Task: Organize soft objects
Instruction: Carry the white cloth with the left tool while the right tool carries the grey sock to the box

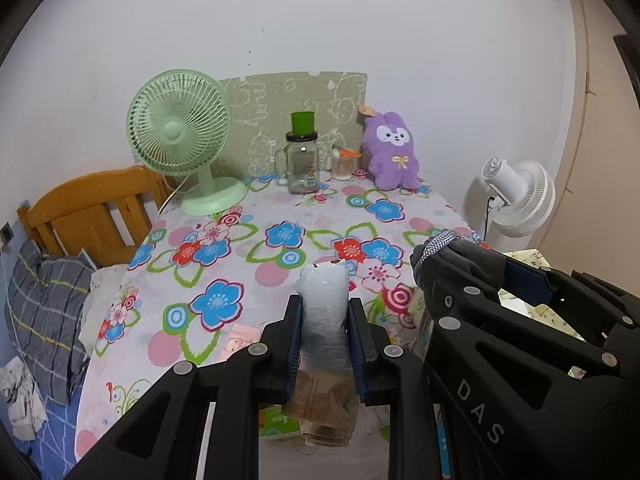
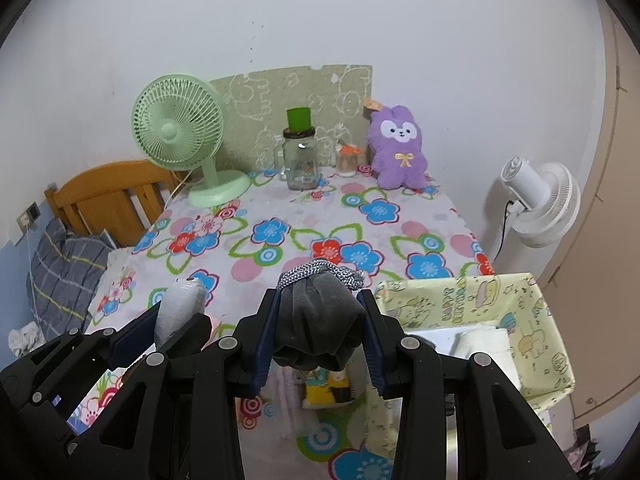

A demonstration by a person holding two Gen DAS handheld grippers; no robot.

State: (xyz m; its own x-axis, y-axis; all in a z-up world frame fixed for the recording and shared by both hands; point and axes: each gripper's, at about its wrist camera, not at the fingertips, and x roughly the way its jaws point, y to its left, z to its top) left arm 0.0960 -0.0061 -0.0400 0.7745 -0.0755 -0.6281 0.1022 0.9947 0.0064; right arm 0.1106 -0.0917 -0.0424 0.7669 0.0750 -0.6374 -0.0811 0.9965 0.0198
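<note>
My left gripper [image 1: 324, 312] is shut on a pale grey-white soft roll [image 1: 323, 304], held upright above the flowered tablecloth [image 1: 248, 248]. It also shows in the right wrist view [image 2: 178, 312]. My right gripper [image 2: 320, 312] is shut on a dark grey cloth bundle with a speckled cord [image 2: 320, 308], just left of a yellow fabric bin [image 2: 520, 304]. The bundle shows at the right of the left wrist view [image 1: 452, 256]. A purple plush rabbit [image 1: 390, 148] sits at the table's far right by the wall.
A green desk fan [image 1: 180, 136], a glass jar with a green cup [image 1: 302, 160] and a small toothpick jar [image 1: 344, 164] stand along the back. A white fan [image 2: 540, 200] stands right of the table. A bed with a wooden headboard [image 1: 92, 208] lies left. White items [image 2: 472, 340] lie in the bin.
</note>
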